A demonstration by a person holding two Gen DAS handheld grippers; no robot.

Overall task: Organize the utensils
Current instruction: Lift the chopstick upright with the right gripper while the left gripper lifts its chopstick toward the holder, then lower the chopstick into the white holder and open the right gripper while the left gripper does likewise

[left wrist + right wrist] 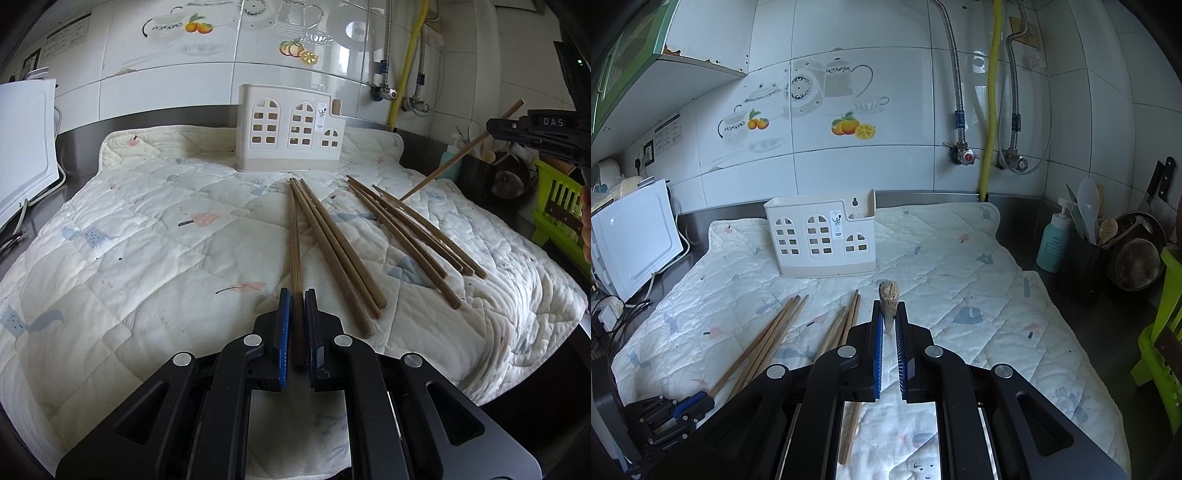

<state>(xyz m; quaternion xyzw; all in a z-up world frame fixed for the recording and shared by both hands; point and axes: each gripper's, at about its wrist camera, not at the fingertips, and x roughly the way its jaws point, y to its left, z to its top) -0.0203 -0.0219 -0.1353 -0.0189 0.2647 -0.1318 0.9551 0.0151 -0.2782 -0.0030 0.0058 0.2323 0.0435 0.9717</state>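
- The left gripper (297, 295), black with blue pads, is seen low over a white quilted cloth with small pastel prints (147, 240); its jaws are closed to a narrow gap on the near end of a dark brown wooden chopstick (294, 243), which runs forward along the cloth between them.
- Just right of that chopstick, two more brown wooden chopsticks (332, 247) are laid on the cloth, fanning out from a shared far end.
- Further right, a loose group of thinner brown chopsticks (410, 232) is laid slanting, apart from the first set.
- The right gripper (889, 306) is held raised above the cloth; its jaws are nearly closed on a pale wooden chopstick (888, 295), seen end-on with its blunt tip towards the camera.
- In the left wrist view, the same pale chopstick (461, 151) is seen slanting down from the right gripper (495, 125) towards the cloth's right edge.
- A white plastic utensil holder shaped like a house with arched window cut-outs (823, 236) is stood upright at the far side of the cloth, against the tiled wall, well apart from both grippers.
- A white appliance (635, 236) is placed to the left of the cloth, and a black pot of kitchen tools (1086, 254) beside a teal pump bottle (1052, 243) to the right.
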